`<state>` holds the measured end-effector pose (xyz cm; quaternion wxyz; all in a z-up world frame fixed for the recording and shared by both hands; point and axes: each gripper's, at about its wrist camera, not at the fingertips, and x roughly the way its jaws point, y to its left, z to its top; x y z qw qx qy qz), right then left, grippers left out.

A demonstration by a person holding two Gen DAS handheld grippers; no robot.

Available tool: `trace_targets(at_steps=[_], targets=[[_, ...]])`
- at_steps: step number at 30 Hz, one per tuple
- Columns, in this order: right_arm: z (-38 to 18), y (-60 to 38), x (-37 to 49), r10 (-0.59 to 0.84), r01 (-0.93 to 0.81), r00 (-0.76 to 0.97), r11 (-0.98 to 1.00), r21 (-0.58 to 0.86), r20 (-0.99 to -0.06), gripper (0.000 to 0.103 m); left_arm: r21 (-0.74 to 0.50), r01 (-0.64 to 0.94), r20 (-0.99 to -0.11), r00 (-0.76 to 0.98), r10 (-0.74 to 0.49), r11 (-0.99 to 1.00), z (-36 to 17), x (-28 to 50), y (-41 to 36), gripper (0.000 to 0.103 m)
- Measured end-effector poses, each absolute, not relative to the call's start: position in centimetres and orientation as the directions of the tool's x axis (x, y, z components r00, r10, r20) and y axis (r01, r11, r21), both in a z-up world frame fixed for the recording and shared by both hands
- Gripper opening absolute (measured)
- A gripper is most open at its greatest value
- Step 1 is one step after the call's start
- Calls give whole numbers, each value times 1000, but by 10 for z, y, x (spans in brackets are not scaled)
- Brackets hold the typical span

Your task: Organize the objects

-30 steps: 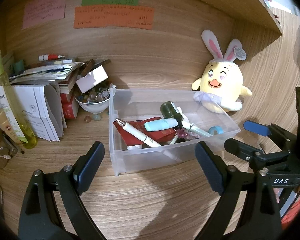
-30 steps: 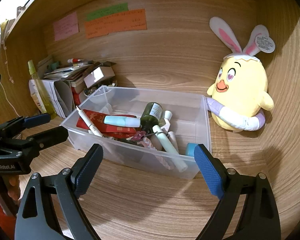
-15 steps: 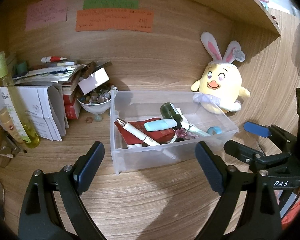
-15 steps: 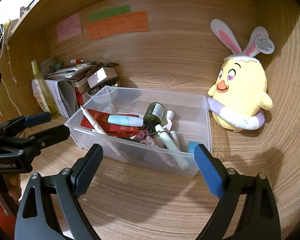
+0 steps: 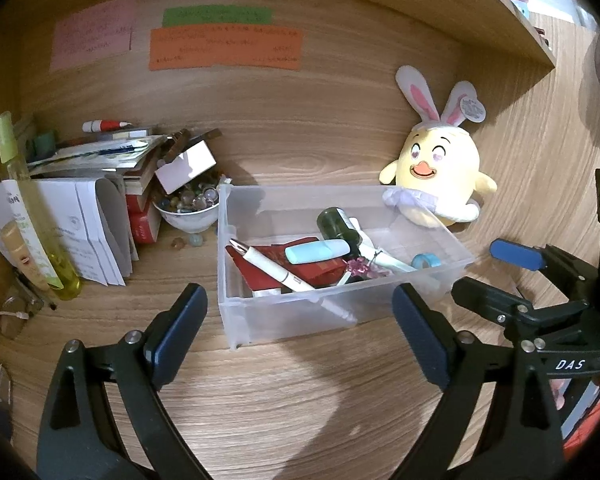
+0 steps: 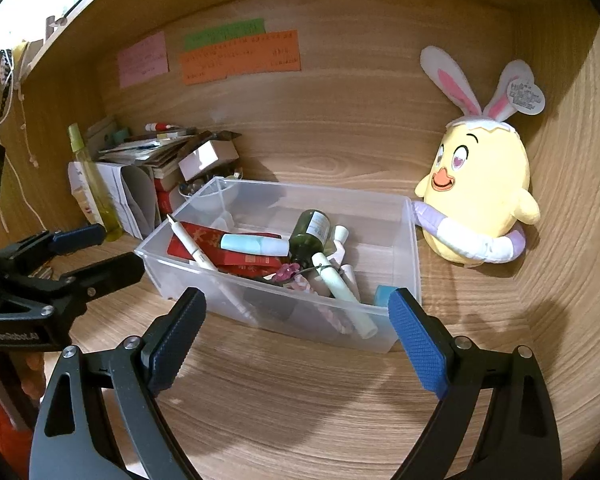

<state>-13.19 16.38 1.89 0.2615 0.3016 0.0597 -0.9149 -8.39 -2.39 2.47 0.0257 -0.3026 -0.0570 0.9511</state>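
A clear plastic bin (image 5: 232, 312) stands on the wooden desk, with a white pen (image 5: 272, 268), a light blue tube (image 5: 316, 250), a dark green bottle (image 5: 334, 222) and a red packet (image 5: 320, 270) inside. My left gripper (image 5: 300, 336) hovers open just before the bin's near wall, holding nothing. My right gripper (image 6: 296, 336) is open too, in front of the bin (image 6: 414, 248) and empty. Each shows in the other's view: the right gripper (image 5: 496, 276) beside the bin's right end, the left gripper (image 6: 100, 254) beside its left end.
A yellow plush chick with rabbit ears (image 6: 480, 184) sits against the bin's far right corner. Left of the bin are a bowl of marbles (image 5: 188, 212), a pile of books and papers (image 5: 100, 152) and a yellow spray bottle (image 5: 32, 208). Paper notes (image 5: 224, 48) hang on the back wall.
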Motion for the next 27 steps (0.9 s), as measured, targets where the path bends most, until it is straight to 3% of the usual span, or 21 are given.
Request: trace_targets(at_steps=[11,27], targets=[[19,170,-132,-449,509,-682,-858,65,-577,99,-134,-17,-589,-803,94,-991,21,-86,-23,95],[15,169,-132,-448,513,-678,-856,62,-582,100,-88,-15,-565,-823,62,-996,21,-77,-13,95]])
